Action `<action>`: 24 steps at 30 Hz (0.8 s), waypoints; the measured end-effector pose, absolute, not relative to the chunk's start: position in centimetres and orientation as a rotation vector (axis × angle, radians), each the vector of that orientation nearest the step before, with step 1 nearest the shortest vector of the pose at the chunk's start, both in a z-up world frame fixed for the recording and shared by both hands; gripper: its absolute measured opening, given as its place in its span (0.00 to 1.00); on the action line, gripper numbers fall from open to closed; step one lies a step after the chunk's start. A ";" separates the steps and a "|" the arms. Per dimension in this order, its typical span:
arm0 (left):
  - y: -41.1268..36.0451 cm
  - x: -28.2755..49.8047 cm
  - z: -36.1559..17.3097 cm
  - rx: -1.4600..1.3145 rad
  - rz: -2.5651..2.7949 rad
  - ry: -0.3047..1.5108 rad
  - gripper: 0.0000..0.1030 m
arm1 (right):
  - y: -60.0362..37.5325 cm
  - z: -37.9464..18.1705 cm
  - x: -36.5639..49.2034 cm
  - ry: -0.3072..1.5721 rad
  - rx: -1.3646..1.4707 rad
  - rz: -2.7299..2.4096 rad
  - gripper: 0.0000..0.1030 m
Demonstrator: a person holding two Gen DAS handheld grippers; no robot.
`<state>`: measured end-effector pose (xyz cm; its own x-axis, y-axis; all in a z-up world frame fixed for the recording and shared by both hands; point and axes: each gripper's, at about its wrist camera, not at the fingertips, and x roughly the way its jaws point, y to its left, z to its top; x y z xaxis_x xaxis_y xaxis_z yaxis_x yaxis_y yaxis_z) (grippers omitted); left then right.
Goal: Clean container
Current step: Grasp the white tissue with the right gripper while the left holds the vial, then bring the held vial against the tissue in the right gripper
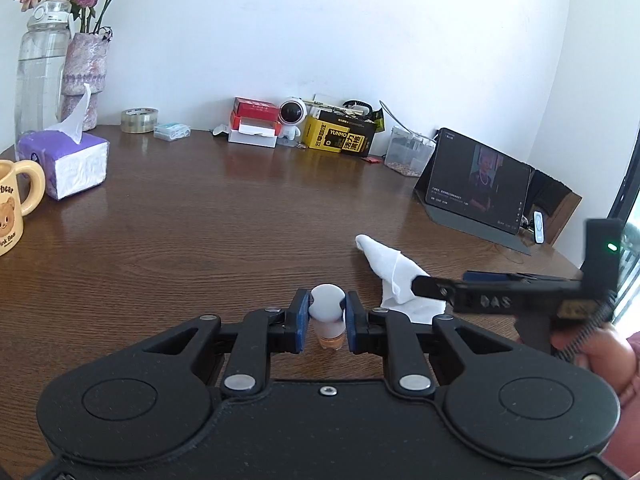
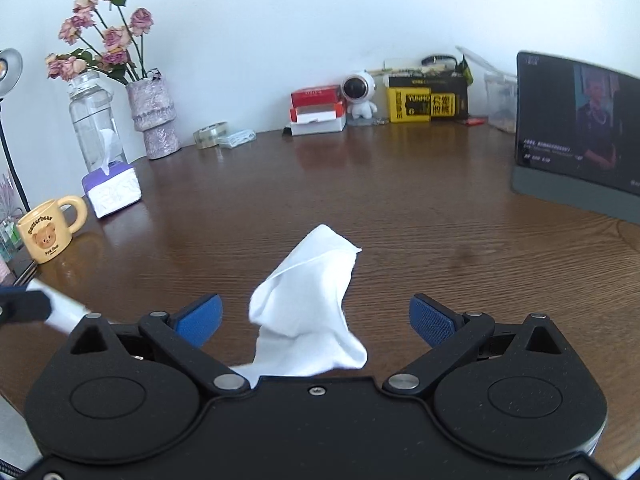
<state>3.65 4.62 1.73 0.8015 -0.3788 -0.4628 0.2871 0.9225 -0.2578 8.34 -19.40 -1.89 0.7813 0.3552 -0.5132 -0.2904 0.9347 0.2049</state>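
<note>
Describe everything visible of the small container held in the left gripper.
The small container is a little bottle with a rounded white cap on top and a clear body that looks plastic, tinted orange toward its base. It stands roughly upright, clamped at the cap and shoulder between the blue pads of the left gripper, which is shut on it. Whether its base rests on the wooden table cannot be told. The white cloth lies to its right, not touching it. In the right wrist view only a white sliver shows.

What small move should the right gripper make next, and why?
Probably shut the right gripper on the white cloth: its jaws stand wide open around the cloth, not gripping it, while the left gripper already clamps the small white-capped bottle, ready for wiping.
</note>
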 end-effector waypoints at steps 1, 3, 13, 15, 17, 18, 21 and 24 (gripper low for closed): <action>4.8 3.5 1.7 -0.184 -0.359 0.534 0.18 | -19.5 -1.9 8.8 0.581 0.121 0.349 0.89; 5.2 3.3 1.5 -0.196 -0.362 0.537 0.18 | -19.7 -2.0 9.6 0.590 0.130 0.348 0.74; 7.0 2.9 0.1 -0.233 -0.367 0.588 0.17 | -19.8 -1.6 12.2 0.617 0.172 0.430 0.09; 7.5 3.1 -0.2 -0.245 -0.377 0.600 0.17 | -19.2 -1.1 11.6 0.611 0.179 0.499 0.08; 7.7 3.1 -0.5 -0.251 -0.390 0.605 0.17 | -18.6 -0.7 11.1 0.605 0.187 0.567 0.08; 7.7 3.1 -0.6 -0.248 -0.391 0.607 0.17 | -18.3 -0.4 10.8 0.602 0.191 0.602 0.08; 7.6 2.9 -0.7 -0.238 -0.391 0.603 0.17 | -17.4 0.3 10.0 0.592 0.202 0.705 0.08; 7.5 2.6 -0.1 -0.208 -0.407 0.580 0.17 | -16.5 0.9 9.1 0.581 0.213 0.808 0.08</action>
<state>2.55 7.48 -0.14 0.7603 -0.4282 -0.4885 0.3130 0.9004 -0.3022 9.13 -16.51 0.95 0.5464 0.7322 -0.4065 -0.6186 0.6801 0.3935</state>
